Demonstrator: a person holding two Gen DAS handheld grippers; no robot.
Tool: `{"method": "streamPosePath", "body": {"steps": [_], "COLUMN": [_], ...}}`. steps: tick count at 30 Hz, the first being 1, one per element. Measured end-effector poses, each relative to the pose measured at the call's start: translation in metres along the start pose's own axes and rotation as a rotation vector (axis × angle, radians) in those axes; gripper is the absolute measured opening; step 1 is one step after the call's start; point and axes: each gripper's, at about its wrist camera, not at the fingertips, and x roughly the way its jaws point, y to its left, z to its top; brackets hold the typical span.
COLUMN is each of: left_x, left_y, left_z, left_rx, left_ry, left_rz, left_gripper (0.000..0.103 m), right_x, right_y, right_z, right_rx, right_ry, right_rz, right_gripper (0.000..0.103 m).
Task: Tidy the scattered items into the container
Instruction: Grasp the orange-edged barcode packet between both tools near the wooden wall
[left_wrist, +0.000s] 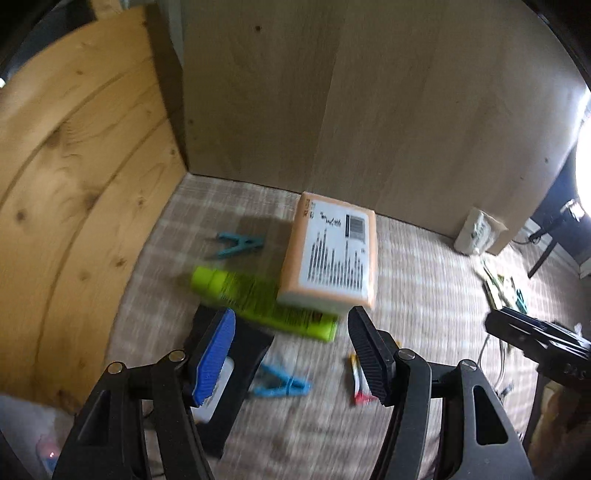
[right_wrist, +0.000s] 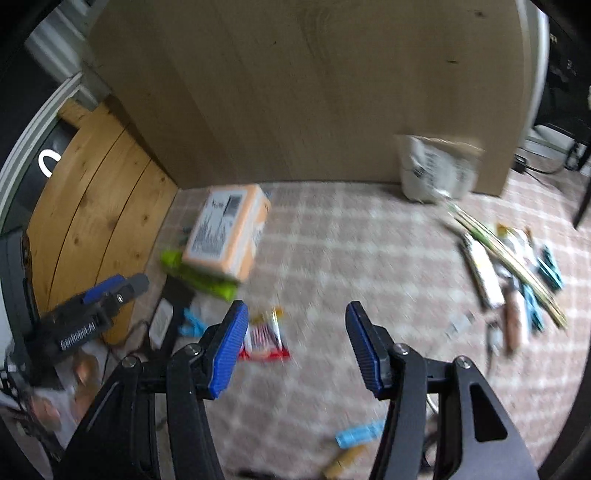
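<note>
orange packet (left_wrist: 330, 258) beyond left gripper (left_wrist: 291, 354) fingers, atop green bottle (left_wrist: 258, 299)

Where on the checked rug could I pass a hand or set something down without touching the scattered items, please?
The widest bare patch of the rug lies between the orange box and the pile of packets and pegs, below the white bag. It is crowded around the box, which rests on the green bottle, with a blue peg beside it.
</note>
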Motion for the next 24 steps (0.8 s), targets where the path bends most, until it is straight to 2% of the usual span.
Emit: {"method": "streamPosePath", "body": {"steps": [5, 11, 16, 21, 24], "left_x": [0.035, 0.055, 0.07, 0.08, 0.086], "left_y": [-0.002, -0.005, -0.013, -0.018, -0.021], "left_z": [0.012, 0.023, 0.026, 0.026, 0.025], "left_rx": [0.025, 0.066, 0.112, 0.11, 0.102], "left_ry": [0.026, 0.029, 0.049, 0.053, 0.068], "left_rz": [-0.007, -0.039, -0.04, -0.081, -0.122], "left_gripper": [0.061, 0.062, 0.063, 0.07, 0.069], "right_x": [0.039, 0.078, 0.108, 0.121, 0.13], "right_y": [0.01, 0.031, 0.037, 0.038, 0.039], "right_z": [0.033, 0.062, 0.071, 0.07, 0.067], "right_rx": [0.033, 0.013, 0.044, 0.058, 0.061], "right_ry": [0.05, 0.084, 0.136, 0.155, 0.174], "right_rz": [0.018, 0.036, 0.075, 0.09, 0.104], "right_gripper": [0.054, 0.054, 0.054, 0.054, 0.051]}}
